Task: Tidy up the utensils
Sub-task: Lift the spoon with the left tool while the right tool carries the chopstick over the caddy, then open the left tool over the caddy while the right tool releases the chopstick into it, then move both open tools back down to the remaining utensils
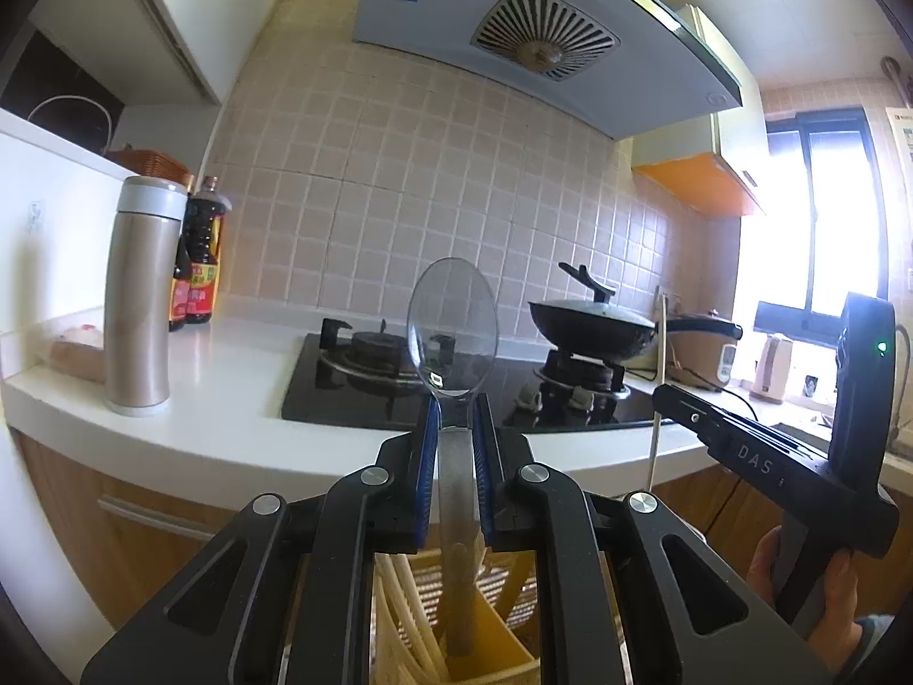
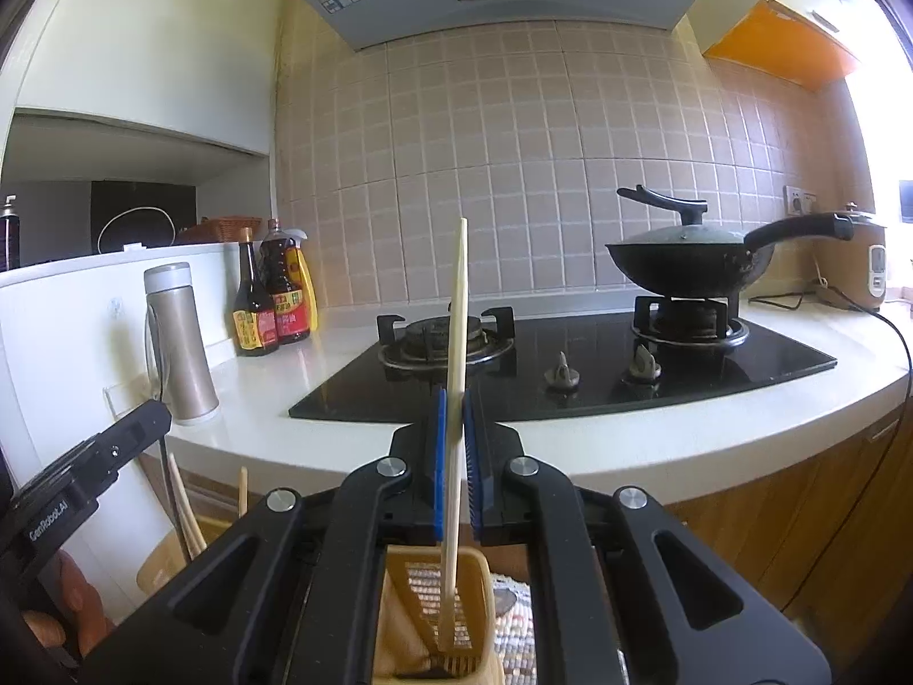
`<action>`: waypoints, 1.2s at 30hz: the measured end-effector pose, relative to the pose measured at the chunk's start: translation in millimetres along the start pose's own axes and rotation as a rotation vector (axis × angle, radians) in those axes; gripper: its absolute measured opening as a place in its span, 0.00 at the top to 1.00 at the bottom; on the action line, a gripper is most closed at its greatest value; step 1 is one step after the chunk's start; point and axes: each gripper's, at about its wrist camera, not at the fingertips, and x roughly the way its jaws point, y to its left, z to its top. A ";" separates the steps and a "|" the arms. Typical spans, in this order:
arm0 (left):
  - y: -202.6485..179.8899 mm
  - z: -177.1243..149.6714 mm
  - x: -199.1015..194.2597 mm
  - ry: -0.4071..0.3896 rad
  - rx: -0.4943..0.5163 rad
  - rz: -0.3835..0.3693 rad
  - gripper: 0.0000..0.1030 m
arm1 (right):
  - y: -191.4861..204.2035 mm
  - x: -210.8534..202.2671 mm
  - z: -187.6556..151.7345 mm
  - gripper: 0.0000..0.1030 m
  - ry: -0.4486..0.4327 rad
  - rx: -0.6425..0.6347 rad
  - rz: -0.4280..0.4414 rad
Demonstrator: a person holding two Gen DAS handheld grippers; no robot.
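Note:
My left gripper (image 1: 456, 405) is shut on a metal spoon (image 1: 452, 324), held upright with the bowl up; its handle reaches down into a yellow utensil holder (image 1: 502, 656) that holds several pale chopsticks (image 1: 399, 616). My right gripper (image 2: 455, 399) is shut on a single wooden chopstick (image 2: 458, 308), upright, with its lower end inside a yellow slotted holder (image 2: 456, 616). The right gripper's body (image 1: 742, 445) shows at the right of the left wrist view, the left gripper's body (image 2: 85, 474) at the lower left of the right wrist view.
A white counter (image 2: 570, 456) carries a black gas hob (image 2: 570, 365) with a lidded wok (image 2: 690, 262). A steel flask (image 2: 180, 342) and sauce bottles (image 2: 274, 291) stand at the left, a rice cooker (image 2: 867, 262) at the right. Wooden cabinets are below.

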 end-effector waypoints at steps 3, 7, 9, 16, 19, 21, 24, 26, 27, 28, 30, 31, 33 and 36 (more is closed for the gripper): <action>0.6 0.4 -6.3 0.006 -0.002 -0.010 0.79 | -1.3 -8.8 -4.2 0.95 0.016 0.011 0.013; 2.4 1.1 -22.6 -0.002 -0.004 -0.008 0.64 | -1.0 -21.9 -6.1 0.95 0.045 0.008 0.031; 3.5 1.7 -28.7 0.007 -0.008 -0.020 0.62 | -0.6 -31.2 -7.2 0.95 0.063 0.010 0.051; 5.8 5.7 -54.5 0.049 -0.028 -0.056 0.52 | -2.3 -57.9 -10.3 0.95 0.146 0.040 0.126; 5.0 8.3 -69.6 0.063 -0.032 -0.072 0.48 | -1.8 -71.1 -9.4 0.95 0.179 0.052 0.156; 3.1 9.2 -76.9 0.081 -0.031 -0.080 0.44 | -1.0 -78.2 -8.6 0.89 0.202 0.052 0.168; 0.3 8.2 -90.3 0.121 -0.028 -0.097 0.43 | 3.7 -90.2 -9.5 0.56 0.252 0.028 0.163; -0.2 5.6 -103.9 0.121 -0.029 -0.091 0.39 | 6.5 -100.0 -11.1 0.47 0.264 0.016 0.153; -0.4 3.5 -111.5 0.123 -0.027 -0.087 0.34 | 8.6 -103.5 -12.6 0.47 0.284 0.007 0.148; -0.2 2.4 -115.6 0.130 -0.026 -0.087 0.32 | 10.4 -104.4 -14.1 0.47 0.304 -0.002 0.145; 0.0 -1.9 -122.6 0.165 -0.027 -0.082 0.32 | 15.0 -107.1 -20.6 0.47 0.367 -0.016 0.133; 0.6 -3.9 -124.1 0.185 -0.028 -0.076 0.32 | 17.6 -107.6 -25.8 0.47 0.410 -0.020 0.130; 2.0 -9.5 -125.3 0.235 -0.032 -0.077 0.32 | 21.5 -105.3 -35.6 0.47 0.491 -0.022 0.138; 1.9 -27.2 -118.4 0.380 -0.029 -0.091 0.32 | 28.0 -98.7 -55.7 0.48 0.635 -0.018 0.151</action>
